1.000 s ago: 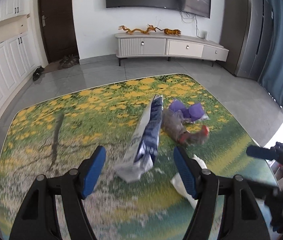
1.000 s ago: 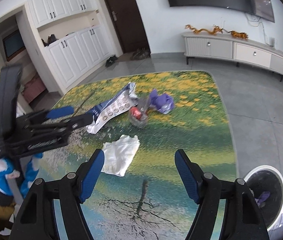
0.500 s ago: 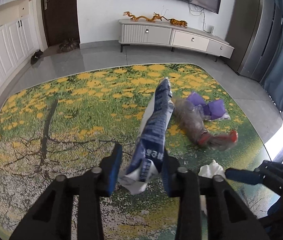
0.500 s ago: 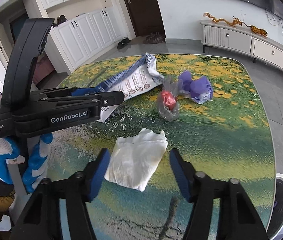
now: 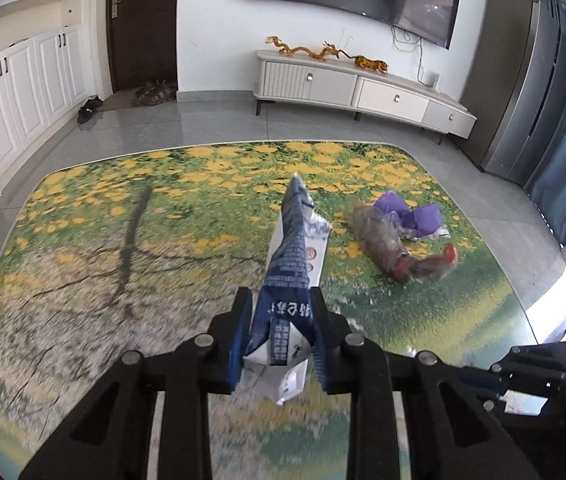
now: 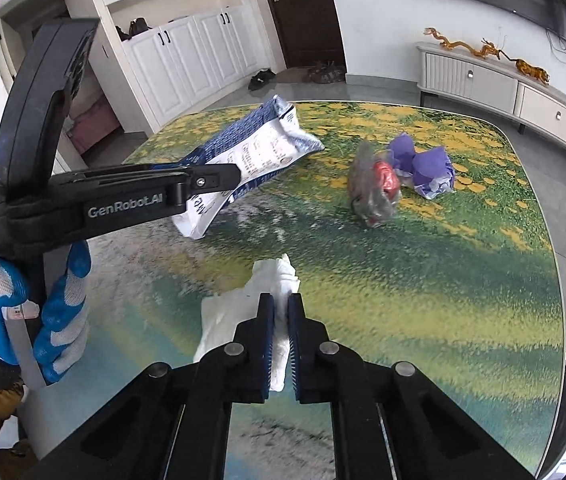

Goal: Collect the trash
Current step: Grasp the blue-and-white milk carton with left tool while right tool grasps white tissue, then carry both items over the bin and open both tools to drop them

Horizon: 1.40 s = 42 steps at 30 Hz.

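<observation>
Left wrist view: left gripper (image 5: pixel 281 334) fingers clamped on blue-white packet (image 5: pixel 291 264). Right gripper (image 6: pixel 281 334) pinching white tissue (image 6: pixel 239 312). Beyond the packet, on the surface (image 6: pixel 463 280): clear wrapper (image 6: pixel 371 188), purple wrapper (image 6: pixel 423 166), both uncollected.

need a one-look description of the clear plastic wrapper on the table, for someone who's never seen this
On the flower-print table, look toward the far end, by the crumpled purple paper. The crumpled clear plastic wrapper lies right against it; it alone is see-through, with red showing inside.
</observation>
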Each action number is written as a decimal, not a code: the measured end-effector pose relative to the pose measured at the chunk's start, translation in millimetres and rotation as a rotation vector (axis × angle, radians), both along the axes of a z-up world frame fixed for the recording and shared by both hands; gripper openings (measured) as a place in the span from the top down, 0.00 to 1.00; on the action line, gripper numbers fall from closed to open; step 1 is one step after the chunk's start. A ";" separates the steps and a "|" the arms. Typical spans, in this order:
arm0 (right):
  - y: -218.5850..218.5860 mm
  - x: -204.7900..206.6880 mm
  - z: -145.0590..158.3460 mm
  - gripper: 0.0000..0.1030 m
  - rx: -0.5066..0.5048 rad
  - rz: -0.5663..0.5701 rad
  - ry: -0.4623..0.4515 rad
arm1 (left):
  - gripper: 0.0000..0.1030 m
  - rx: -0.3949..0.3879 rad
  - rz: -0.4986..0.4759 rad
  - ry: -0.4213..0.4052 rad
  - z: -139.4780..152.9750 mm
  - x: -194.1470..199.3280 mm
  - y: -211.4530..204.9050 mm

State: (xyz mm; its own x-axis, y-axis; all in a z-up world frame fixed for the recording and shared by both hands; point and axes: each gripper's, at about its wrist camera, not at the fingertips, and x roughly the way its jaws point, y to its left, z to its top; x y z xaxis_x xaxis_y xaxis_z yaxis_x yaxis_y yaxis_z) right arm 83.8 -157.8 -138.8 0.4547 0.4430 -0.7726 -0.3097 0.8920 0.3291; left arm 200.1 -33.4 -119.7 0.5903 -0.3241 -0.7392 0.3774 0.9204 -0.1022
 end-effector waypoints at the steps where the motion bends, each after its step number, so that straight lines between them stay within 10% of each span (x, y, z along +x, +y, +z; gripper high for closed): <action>1: -0.6 -4.4 5.2 0.93 0.005 -0.003 -0.010 | 0.75 -0.003 0.007 -0.007 4.0 -5.8 4.7; 26: -61.2 -92.5 92.5 0.93 0.062 -0.138 -0.201 | 0.77 -0.102 0.029 -0.125 84.9 -113.1 29.6; 42: -247.5 -137.5 67.0 0.93 -0.045 -0.584 -0.176 | 0.77 -0.108 -0.394 -0.047 100.3 -118.4 -196.1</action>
